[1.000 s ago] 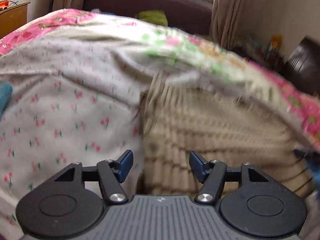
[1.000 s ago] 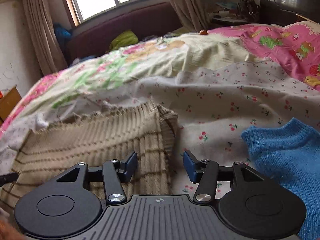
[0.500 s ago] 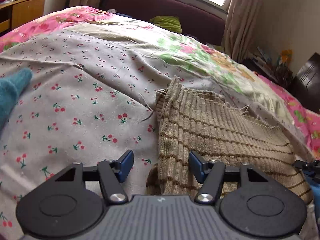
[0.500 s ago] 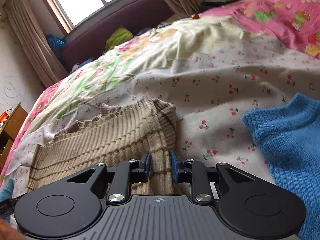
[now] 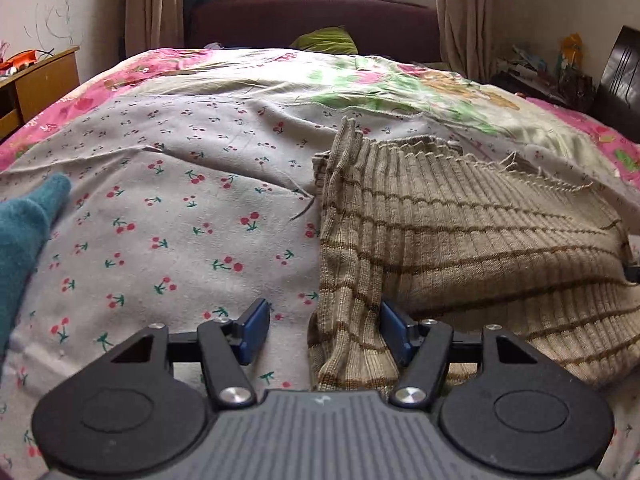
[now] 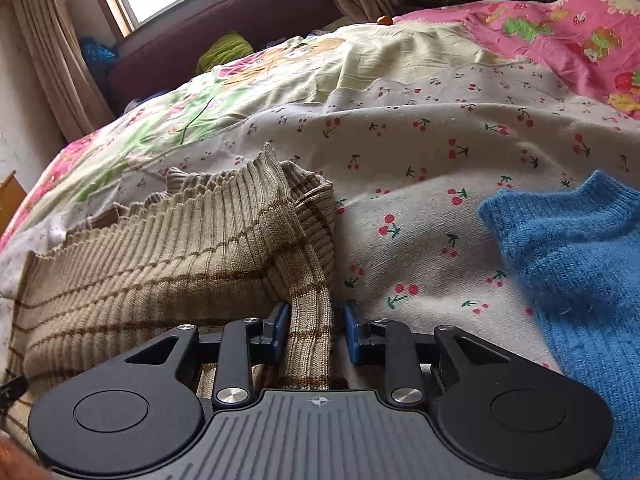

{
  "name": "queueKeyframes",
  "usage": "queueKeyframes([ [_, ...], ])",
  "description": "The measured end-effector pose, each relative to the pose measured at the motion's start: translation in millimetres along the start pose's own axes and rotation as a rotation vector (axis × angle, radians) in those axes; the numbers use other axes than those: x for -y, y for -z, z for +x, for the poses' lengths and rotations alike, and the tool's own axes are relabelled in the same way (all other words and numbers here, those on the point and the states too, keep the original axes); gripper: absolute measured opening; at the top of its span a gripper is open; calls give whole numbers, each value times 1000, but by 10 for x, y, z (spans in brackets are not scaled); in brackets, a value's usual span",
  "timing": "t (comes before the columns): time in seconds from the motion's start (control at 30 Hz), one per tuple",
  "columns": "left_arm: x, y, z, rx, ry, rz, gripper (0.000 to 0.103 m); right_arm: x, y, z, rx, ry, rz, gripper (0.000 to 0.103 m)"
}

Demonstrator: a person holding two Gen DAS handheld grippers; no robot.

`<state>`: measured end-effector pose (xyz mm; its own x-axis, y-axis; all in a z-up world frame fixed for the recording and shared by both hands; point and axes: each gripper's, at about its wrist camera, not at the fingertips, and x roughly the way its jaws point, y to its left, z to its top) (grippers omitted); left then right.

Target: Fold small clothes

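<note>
A tan ribbed sweater [image 5: 460, 232] with thin brown stripes lay folded over itself on a cherry-print sheet [image 5: 180, 216], its far edge frayed. The left gripper [image 5: 322, 330] stood wide open, one pad [image 5: 394, 334] touching a sleeve-like strip of the knit, the other [image 5: 254, 330] clear of it. The right gripper [image 6: 316, 330] was partly closed around a similar strip [image 6: 310, 336]; whether it pinched the cloth could not be told. Only the right view showed a bright blue knit [image 6: 576, 264] beside the sweater; only the left showed a teal garment [image 5: 24, 240] and a wooden cabinet [image 5: 44, 76].
</note>
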<state>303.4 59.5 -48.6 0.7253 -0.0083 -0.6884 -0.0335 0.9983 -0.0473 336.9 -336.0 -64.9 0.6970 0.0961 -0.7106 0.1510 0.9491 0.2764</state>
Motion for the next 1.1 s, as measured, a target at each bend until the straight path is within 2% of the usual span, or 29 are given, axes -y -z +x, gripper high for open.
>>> queueKeyframes([
  [0.17, -2, 15, -30, -15, -36, 14, 73, 37, 20, -39, 7, 15, 14, 25],
  [0.33, 66, 6, -73, -30, -78, 55, 73, -24, 35, -85, 16, 47, -25, 25],
  [0.73, 102, 7, -83, -33, -87, 48, 73, -85, 33, -86, 6, 71, -33, 28],
  [0.97, 106, -8, -95, -38, -86, 46, 73, -3, -23, -172, -18, 16, 46, 34],
  [1.1, 82, -38, -169, -35, -49, 13, 72, 27, -60, -373, -2, -25, 71, 35],
])
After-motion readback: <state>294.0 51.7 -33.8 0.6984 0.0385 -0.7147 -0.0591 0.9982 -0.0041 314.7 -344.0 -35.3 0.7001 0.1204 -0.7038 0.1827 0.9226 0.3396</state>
